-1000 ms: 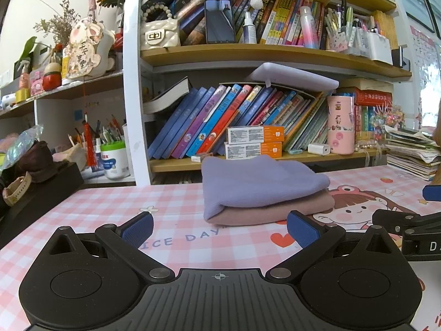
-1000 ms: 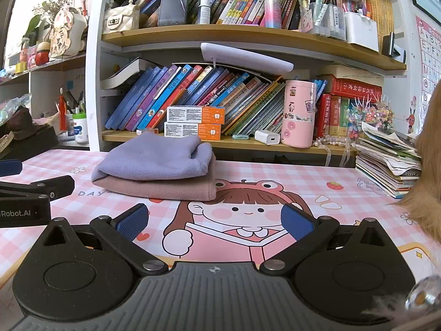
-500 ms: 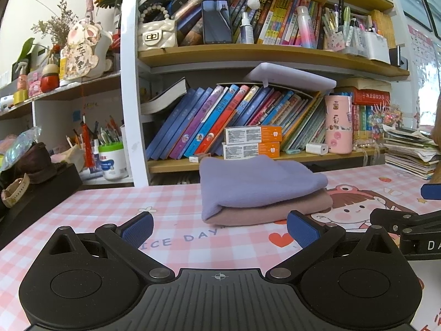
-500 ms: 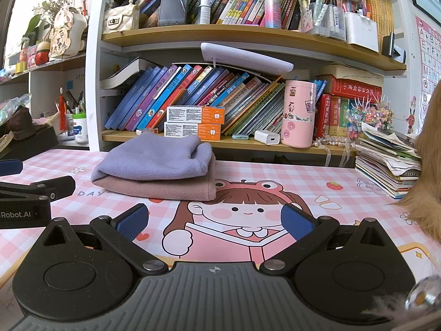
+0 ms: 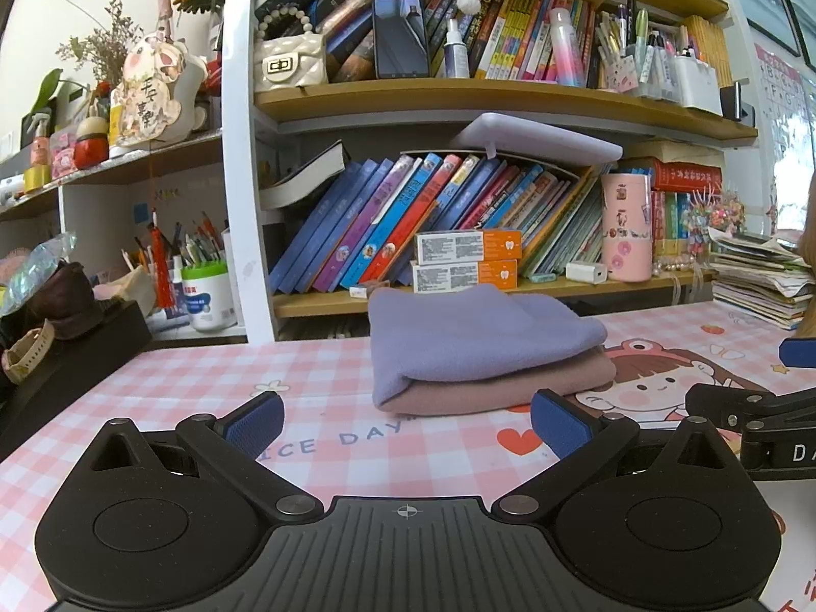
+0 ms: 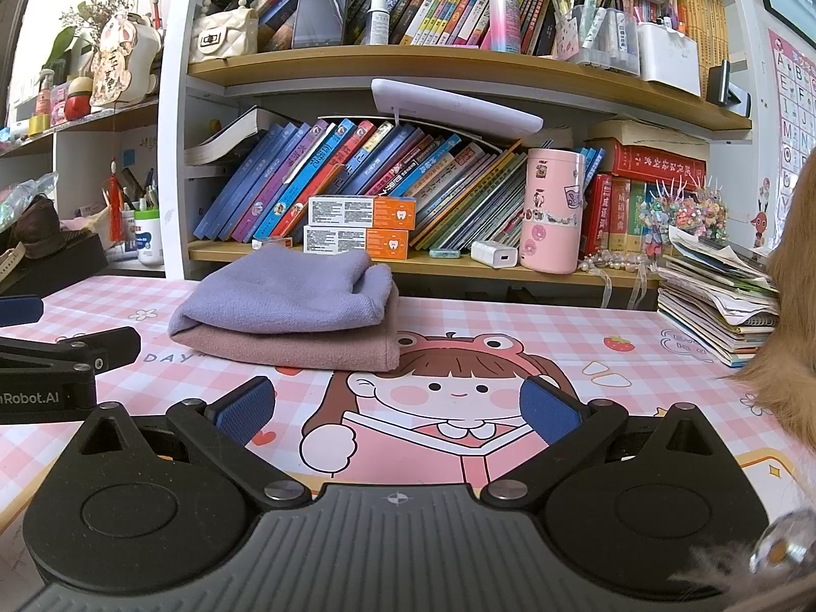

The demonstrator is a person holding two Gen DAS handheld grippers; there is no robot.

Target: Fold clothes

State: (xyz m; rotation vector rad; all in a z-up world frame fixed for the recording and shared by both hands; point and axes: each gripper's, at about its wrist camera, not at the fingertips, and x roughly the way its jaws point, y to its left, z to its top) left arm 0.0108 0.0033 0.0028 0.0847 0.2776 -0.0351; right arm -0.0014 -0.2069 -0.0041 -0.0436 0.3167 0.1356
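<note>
Lilac cloth [image 5: 474,336] folded atop pink cloth [image 5: 510,387], stack on surface [image 5: 204,382] ahead. My left tongs [image 5: 405,426] and right tongs [image 6: 395,410] wide open, holding nothing, short of stack. Folding looks done; if squaring needed, nudge edges gently, avoid dragging top layer.

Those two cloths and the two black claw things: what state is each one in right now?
Purple cloth: folded, lying on top of the pink one.
Pink cloth: folded, flat on the checkered mat, under the purple one.
Left gripper: open, holding nothing, short of the pile.
Right gripper: open, holding nothing, over the mat.
</note>
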